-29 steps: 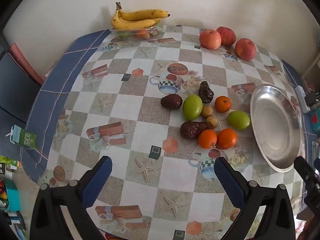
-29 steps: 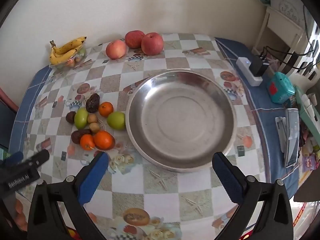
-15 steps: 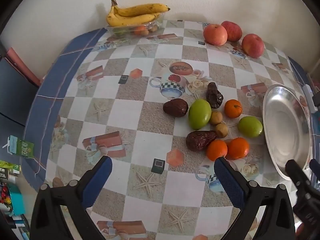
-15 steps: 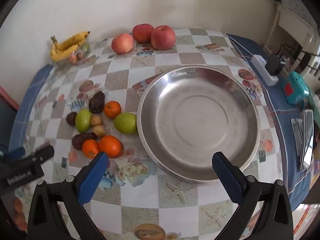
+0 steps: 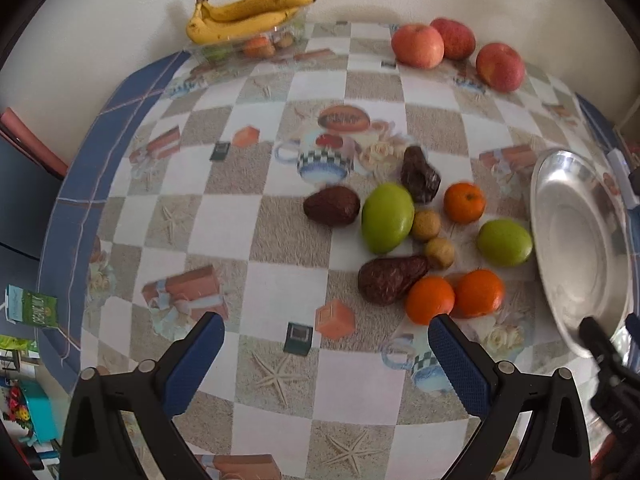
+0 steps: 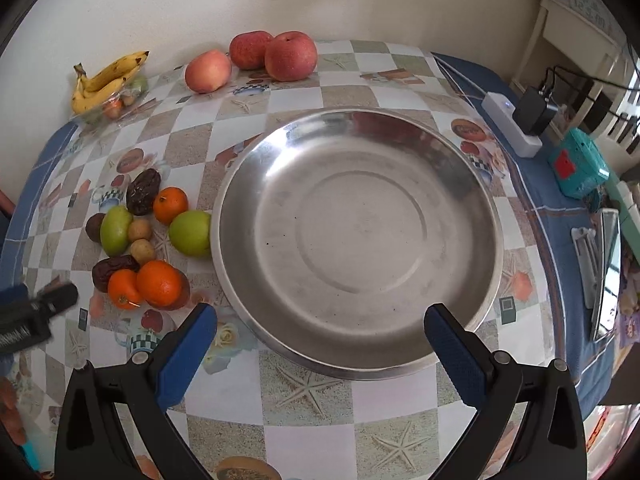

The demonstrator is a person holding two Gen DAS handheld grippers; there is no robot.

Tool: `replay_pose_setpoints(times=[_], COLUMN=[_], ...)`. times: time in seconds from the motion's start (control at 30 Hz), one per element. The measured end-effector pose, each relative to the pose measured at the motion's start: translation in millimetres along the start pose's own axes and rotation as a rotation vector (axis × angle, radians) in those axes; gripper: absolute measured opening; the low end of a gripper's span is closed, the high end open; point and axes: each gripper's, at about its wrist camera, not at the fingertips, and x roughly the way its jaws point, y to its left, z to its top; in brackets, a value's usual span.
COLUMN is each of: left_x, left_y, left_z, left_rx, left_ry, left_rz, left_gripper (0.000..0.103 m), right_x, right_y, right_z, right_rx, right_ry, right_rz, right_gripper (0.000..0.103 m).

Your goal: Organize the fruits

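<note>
A cluster of small fruit lies on the checked tablecloth: three oranges (image 5: 431, 300), two green fruits (image 5: 387, 217), brown dates (image 5: 391, 279) and two small tan fruits (image 5: 439, 253). A wide steel plate (image 6: 476, 216) sits empty just right of the cluster. Three apples (image 6: 291, 56) stand at the far edge, and bananas (image 5: 248, 14) rest on a clear tub at the back left. My left gripper (image 5: 326, 356) hangs open short of the cluster. My right gripper (image 6: 320, 344) hangs open over the plate's near rim, holding nothing.
A white power strip (image 6: 510, 124) with a black plug, a teal box (image 6: 578, 168) and flat metal items lie on the blue cloth border to the right. The wall runs close behind the table. A chair back (image 5: 28, 148) stands at the left.
Both grippers have moved forward and lower over the table, so the fruit cluster and the plate now look larger and nearer. Both stay open; no fruit has moved.
</note>
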Motion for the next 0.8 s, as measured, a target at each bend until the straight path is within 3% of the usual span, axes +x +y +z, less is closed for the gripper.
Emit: replay_pose_setpoints(times=[0.5,0.8], left_x=[20,26], left_y=[14,24], left_z=[-16,-16], left_rx=[-0.035,-0.088], left_ry=[0.049,0.068], left_rz=[0.043,0.021], left_gripper=[0.103,0.103], right_x=[7,8], right_y=[0,0], right_z=[-4,-6], right_rx=[0.016,0.018], right_ry=[0.028,0.038], right_rz=[0.010,0.014], right_gripper=[0.103,0.103])
